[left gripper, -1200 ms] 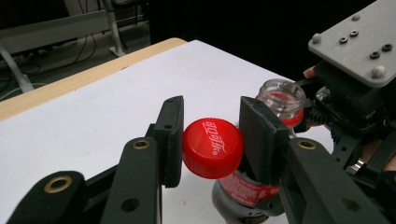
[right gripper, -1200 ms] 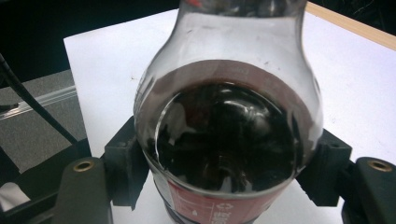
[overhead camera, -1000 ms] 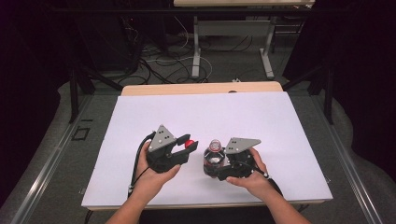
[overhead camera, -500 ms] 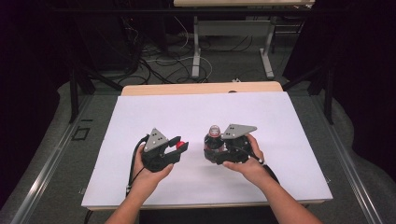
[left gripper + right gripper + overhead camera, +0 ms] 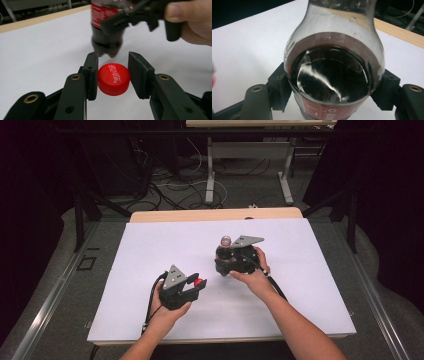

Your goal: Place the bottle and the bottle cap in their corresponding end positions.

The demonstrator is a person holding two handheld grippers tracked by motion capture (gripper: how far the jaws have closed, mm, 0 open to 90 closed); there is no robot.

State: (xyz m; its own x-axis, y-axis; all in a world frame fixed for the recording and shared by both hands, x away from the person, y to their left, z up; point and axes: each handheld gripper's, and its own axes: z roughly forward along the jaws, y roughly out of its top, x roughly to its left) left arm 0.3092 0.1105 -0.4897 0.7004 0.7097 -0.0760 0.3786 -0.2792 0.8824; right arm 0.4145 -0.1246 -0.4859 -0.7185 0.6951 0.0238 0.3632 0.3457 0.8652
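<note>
A cola bottle (image 5: 226,241) with a red label stands upright right of the table's middle, dark liquid inside (image 5: 332,62). My right gripper (image 5: 223,259) is shut on its body, one pad on each side (image 5: 277,87). Its red cap (image 5: 113,78) is off and sits between the pads of my left gripper (image 5: 112,66), which is shut on it just above the white surface. In the high view the left gripper (image 5: 196,285) with the cap (image 5: 199,282) is nearer the person and to the left of the bottle (image 5: 106,27).
A white sheet (image 5: 150,250) covers the table, with a wooden strip (image 5: 200,214) along the far edge. Beyond it, cables and metal table legs (image 5: 210,175) stand on the floor. Metal rails run down both sides of the table.
The right gripper has carried the bottle away from the person, toward the table's middle. The left gripper has sunk lower with the cap and drifted nearer the front edge.
</note>
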